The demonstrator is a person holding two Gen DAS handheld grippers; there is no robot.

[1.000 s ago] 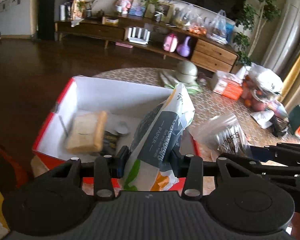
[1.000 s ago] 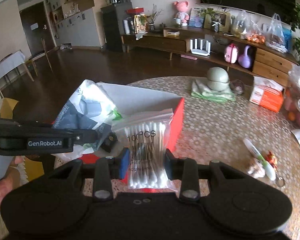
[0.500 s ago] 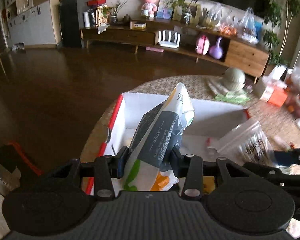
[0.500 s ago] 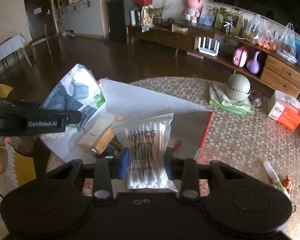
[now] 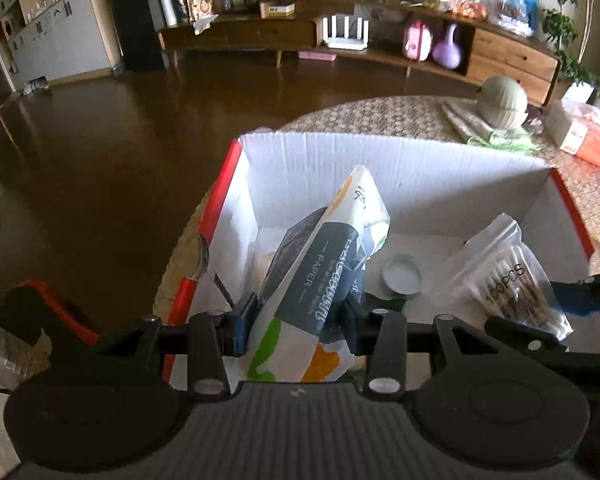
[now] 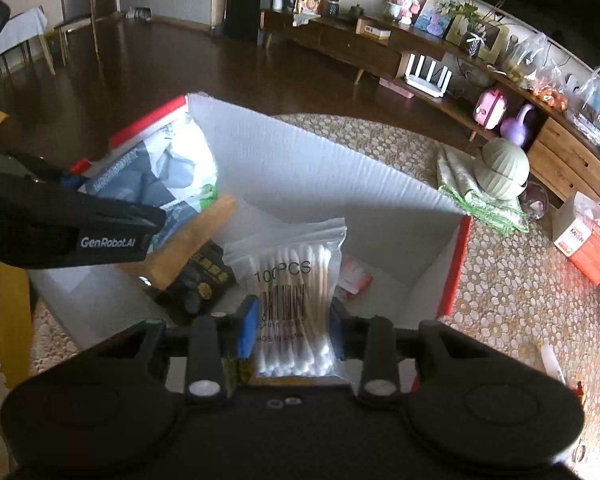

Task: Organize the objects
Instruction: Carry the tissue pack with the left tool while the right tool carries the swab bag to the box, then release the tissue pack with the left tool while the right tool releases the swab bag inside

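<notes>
1. A round table (image 6: pixel 512 300) with a pebble-patterned cover is seen under the whole work area.
2. An open cardboard box (image 5: pixel 400 176) – white inside, red outside – is set on the table near its edge; both grippers are held above its interior.
3. The left gripper (image 5: pixel 298 322) is clamped on a soft tissue pack (image 5: pixel 324 264), which is held upright over the box. The word "PAPER" is legible on the pack's dark panel; the larger print beside it cannot be read. In the right wrist view "GenRobot.AI" is printed on this gripper's side.
4. The right gripper (image 6: pixel 292 326) is clamped on a clear zip bag of cotton swabs (image 6: pixel 292 280), marked "100PCS" above a barcode – "MADE IN CHINA" is partly legible below.
5. On the box floor are found a tan block (image 6: pixel 192 240), a dark packet (image 6: pixel 204 276) with illegible yellow print, and a small round lid (image 5: pixel 402 274).
</notes>
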